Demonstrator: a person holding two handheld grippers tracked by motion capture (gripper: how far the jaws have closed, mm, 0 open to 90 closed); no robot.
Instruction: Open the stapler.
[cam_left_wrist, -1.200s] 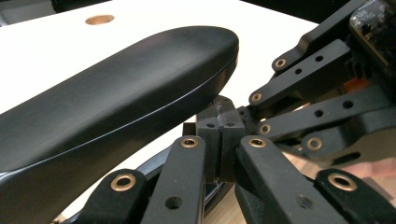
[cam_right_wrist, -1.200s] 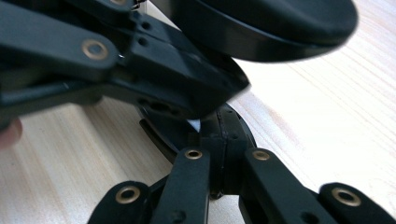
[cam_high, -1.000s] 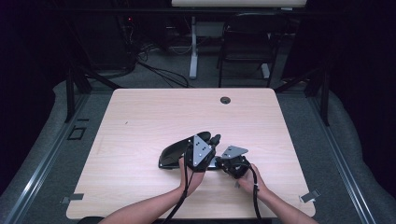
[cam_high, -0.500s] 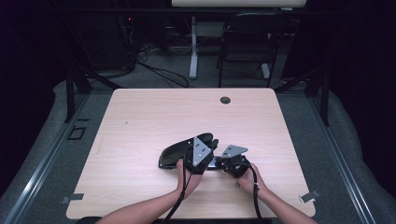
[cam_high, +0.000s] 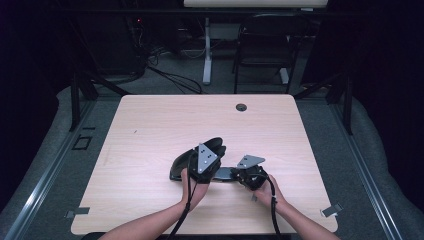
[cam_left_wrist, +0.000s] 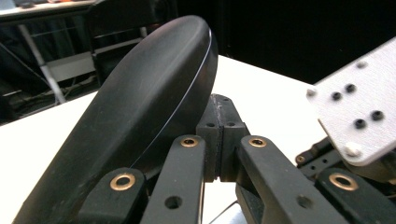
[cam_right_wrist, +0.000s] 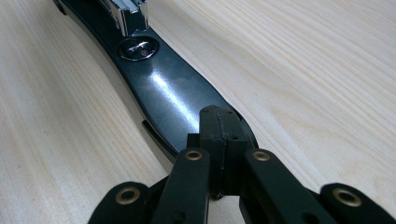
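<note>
A large black stapler (cam_high: 181, 169) lies open near the table's front middle, its glossy base (cam_right_wrist: 163, 93) stretching right. Its rounded top arm (cam_left_wrist: 140, 116) stands raised. My left gripper (cam_high: 216, 150) is shut with nothing between its pads (cam_left_wrist: 219, 135); it sits close against the right side of that raised arm. My right gripper (cam_high: 241, 175) is also shut and empty. Its tips (cam_right_wrist: 219, 133) hover over or rest on the near end of the base; I cannot tell which. The metal anvil (cam_right_wrist: 137, 49) lies farther along the base.
The light wooden table (cam_high: 150, 130) has a round cable hole (cam_high: 241, 107) at the back. A chair (cam_high: 262, 55) and a desk leg (cam_high: 206, 50) stand on the floor beyond the far edge. The right gripper's grey plate (cam_left_wrist: 359, 116) is close beside the left jaws.
The left gripper and the stapler's raised arm have shifted slightly to the left. The right gripper has kept still.
</note>
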